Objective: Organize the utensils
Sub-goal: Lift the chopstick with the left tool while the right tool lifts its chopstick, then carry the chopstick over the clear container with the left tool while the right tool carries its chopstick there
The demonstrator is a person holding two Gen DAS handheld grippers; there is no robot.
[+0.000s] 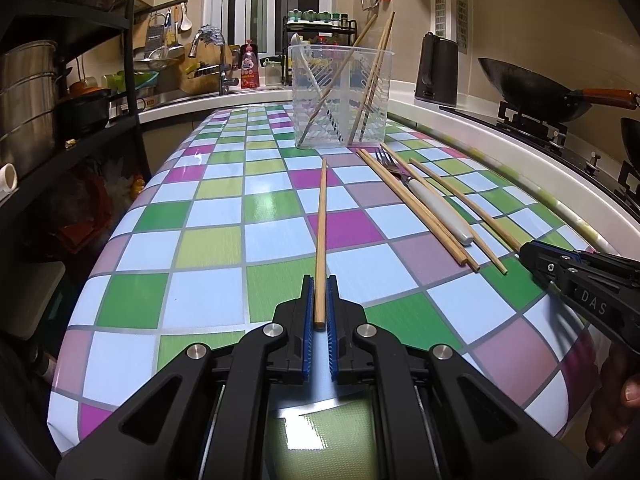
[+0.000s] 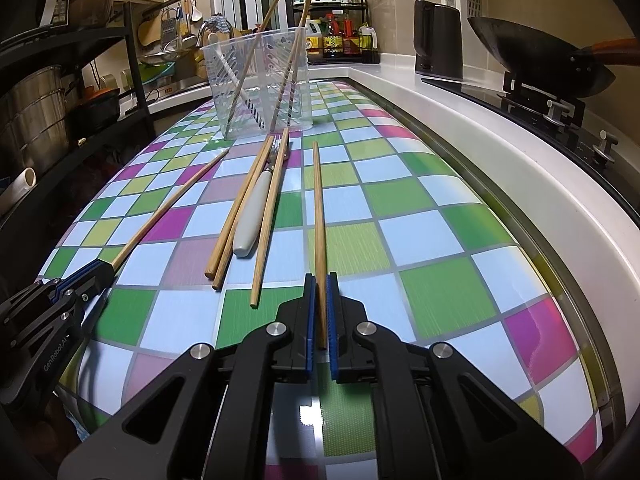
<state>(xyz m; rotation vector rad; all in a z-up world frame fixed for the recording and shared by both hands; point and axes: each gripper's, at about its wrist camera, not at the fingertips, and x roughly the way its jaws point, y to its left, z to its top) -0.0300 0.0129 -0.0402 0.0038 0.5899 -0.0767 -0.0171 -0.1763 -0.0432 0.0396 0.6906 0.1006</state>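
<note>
Chopsticks are partly sorted: we're clamping one (image 1: 321, 236) in our left gripper (image 1: 319, 312) and another (image 2: 319, 220) in our right gripper (image 2: 321, 312), both pointing at twelve o'clock toward the clear holder (image 1: 340, 96) already keeping several, while three chopsticks and the fork (image 2: 252, 216) are waiting on the table (image 1: 208, 248).

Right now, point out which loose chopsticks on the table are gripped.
The two outermost chopsticks: left gripper clamps one, right gripper another; the three beside the fork lie free.
</note>
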